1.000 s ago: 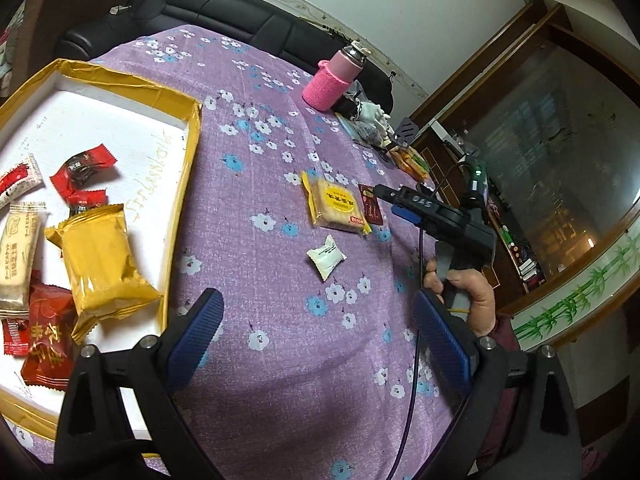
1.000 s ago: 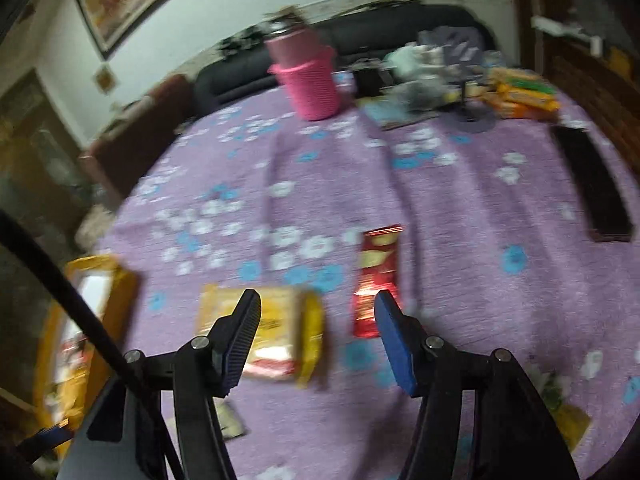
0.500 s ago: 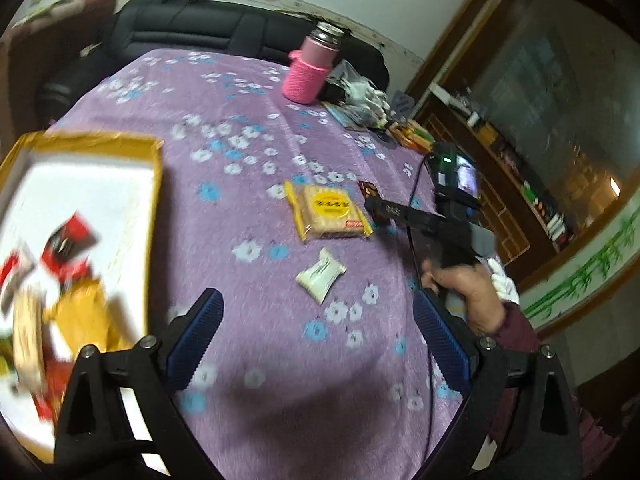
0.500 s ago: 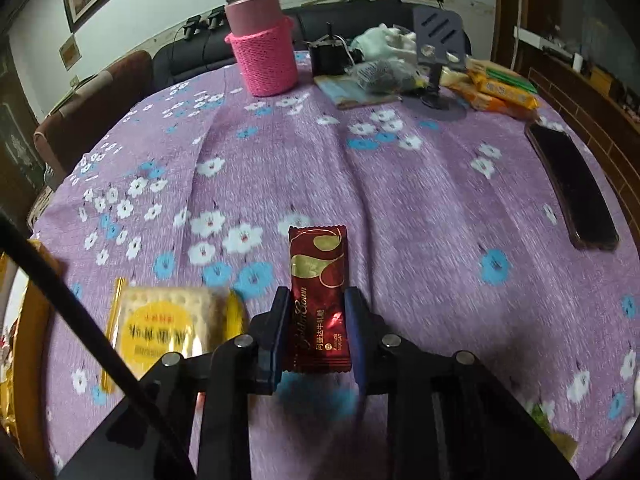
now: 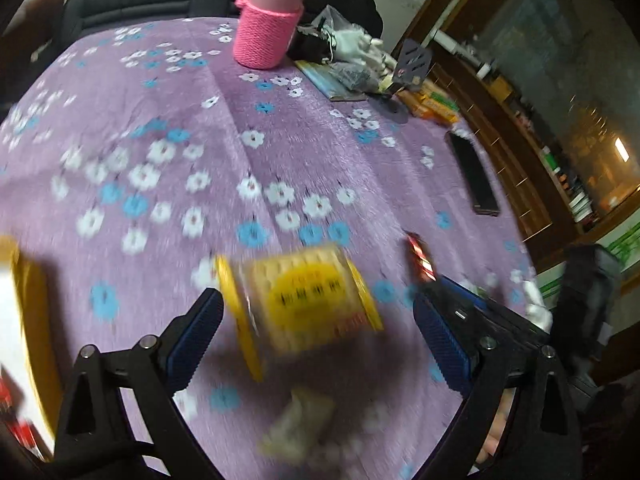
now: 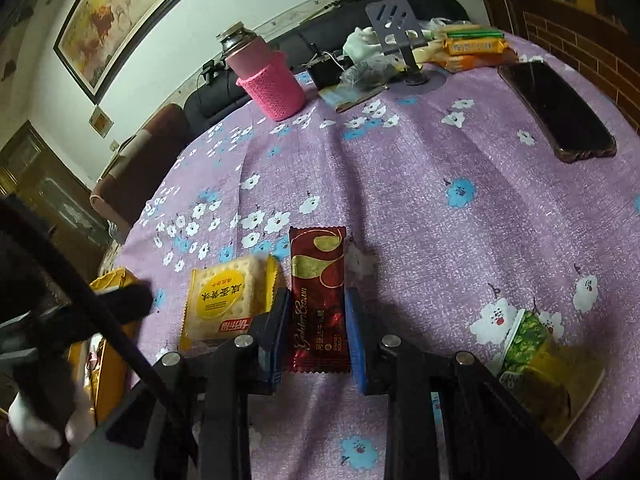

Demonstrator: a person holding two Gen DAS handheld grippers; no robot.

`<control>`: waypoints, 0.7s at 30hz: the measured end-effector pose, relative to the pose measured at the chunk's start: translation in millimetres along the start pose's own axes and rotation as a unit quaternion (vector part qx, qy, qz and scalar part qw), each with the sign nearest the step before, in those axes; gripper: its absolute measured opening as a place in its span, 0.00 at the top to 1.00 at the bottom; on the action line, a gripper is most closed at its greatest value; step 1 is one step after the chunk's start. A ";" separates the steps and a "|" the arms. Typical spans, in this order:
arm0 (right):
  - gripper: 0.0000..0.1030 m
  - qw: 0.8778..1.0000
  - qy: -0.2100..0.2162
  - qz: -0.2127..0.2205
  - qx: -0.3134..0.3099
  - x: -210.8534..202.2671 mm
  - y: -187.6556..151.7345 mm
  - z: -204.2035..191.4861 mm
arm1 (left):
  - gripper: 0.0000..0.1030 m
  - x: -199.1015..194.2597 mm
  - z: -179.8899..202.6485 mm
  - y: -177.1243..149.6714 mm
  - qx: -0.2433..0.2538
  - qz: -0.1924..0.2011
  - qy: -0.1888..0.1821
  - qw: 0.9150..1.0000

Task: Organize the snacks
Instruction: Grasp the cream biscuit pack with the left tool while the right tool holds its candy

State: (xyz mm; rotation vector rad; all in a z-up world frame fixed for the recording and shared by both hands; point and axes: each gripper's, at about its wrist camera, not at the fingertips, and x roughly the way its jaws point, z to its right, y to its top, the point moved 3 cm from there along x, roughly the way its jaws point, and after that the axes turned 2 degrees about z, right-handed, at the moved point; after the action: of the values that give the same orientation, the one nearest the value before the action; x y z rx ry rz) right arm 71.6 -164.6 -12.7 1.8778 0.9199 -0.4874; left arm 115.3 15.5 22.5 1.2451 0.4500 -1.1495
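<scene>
My right gripper [image 6: 317, 332] is shut on a dark red candy bar wrapper [image 6: 318, 304] that lies on the purple flowered tablecloth [image 6: 420, 200]. Just left of it is a yellow cracker pack [image 6: 228, 300]. In the left wrist view, which is blurred by motion, my left gripper [image 5: 318, 336] is open above that cracker pack [image 5: 304, 304]; the pack shows between the wide-apart fingers, untouched. A small white candy [image 5: 298, 424] lies nearer the camera. The red wrapper [image 5: 420, 256] and the right gripper [image 5: 460, 308] show at the right. The yellow-rimmed tray [image 5: 28, 320] is at the left edge.
A pink-sleeved bottle [image 6: 268, 80] stands at the back of the table. A black phone [image 6: 556, 108], a phone stand [image 6: 396, 28] and orange packs [image 6: 472, 46] are at the back right. A green and yellow snack [image 6: 532, 344] lies near the right front. A hand holds the right gripper.
My left gripper swept right from the tray to above the yellow cracker pack. My right gripper closed on the red wrapper and has shifted slightly with it.
</scene>
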 end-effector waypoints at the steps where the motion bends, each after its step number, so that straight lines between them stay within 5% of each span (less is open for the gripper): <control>1: 0.75 1.000 0.001 0.000 0.004 -0.6 0.9 2.0 | 0.07 6.7 0.4 3.9 0.006 -0.004 0.002 1.000; 7: 0.75 0.999 0.016 0.014 0.025 -12.8 6.8 9.7 | 0.07 39.9 -1.3 20.0 0.042 -0.029 0.015 0.999; 15: 0.75 0.999 0.020 0.006 0.037 -11.7 6.7 15.4 | 0.07 37.2 2.6 -4.2 0.036 -0.080 -0.085 0.992; 21: 0.75 0.999 0.017 0.006 0.039 -11.7 6.5 15.9 | 0.07 44.2 27.5 -18.4 0.120 -0.074 -0.006 0.990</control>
State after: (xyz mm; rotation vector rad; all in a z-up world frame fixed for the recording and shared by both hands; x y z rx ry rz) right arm 70.0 -185.0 -8.4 1.9676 0.9226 -0.4910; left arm 109.6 -26.2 -13.2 1.4308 0.4091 -1.3674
